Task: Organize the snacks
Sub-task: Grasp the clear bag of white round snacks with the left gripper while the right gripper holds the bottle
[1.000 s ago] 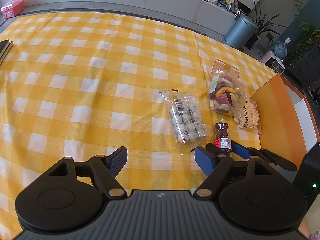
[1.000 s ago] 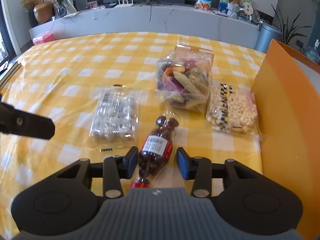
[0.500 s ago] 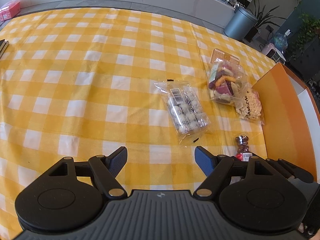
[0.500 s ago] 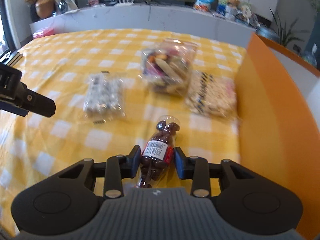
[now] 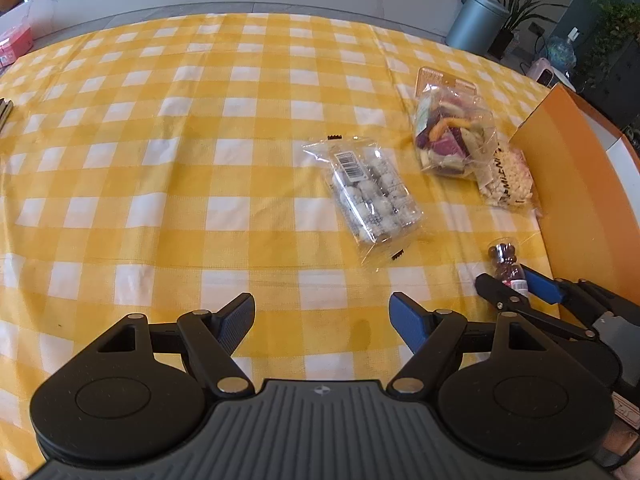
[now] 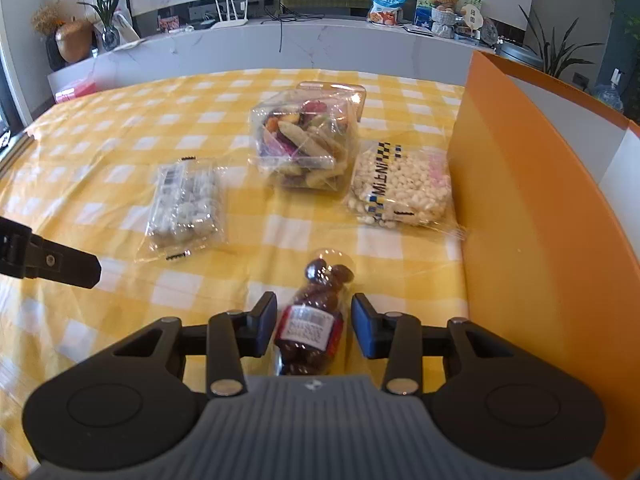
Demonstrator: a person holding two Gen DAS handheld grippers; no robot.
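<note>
Right tool point(image 6: 313, 323) straddles the chocolate bottle point(image 6: 316, 312) lying on the counter point(image 6: 120, 152), near the orange box point(image 6: 532, 216); jaws opening, pads clear. Left tool point(image 5: 322, 318) apart, empty, likely waiting.

The left gripper point(image 5: 322, 316) hangs wide open, while the right gripper point(image 6: 314, 324) is opening its jaws.

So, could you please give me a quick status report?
Left gripper open, empty. Right gripper opening, bottle between its jaws, pads off it. Box just right; nothing in the way.
</note>
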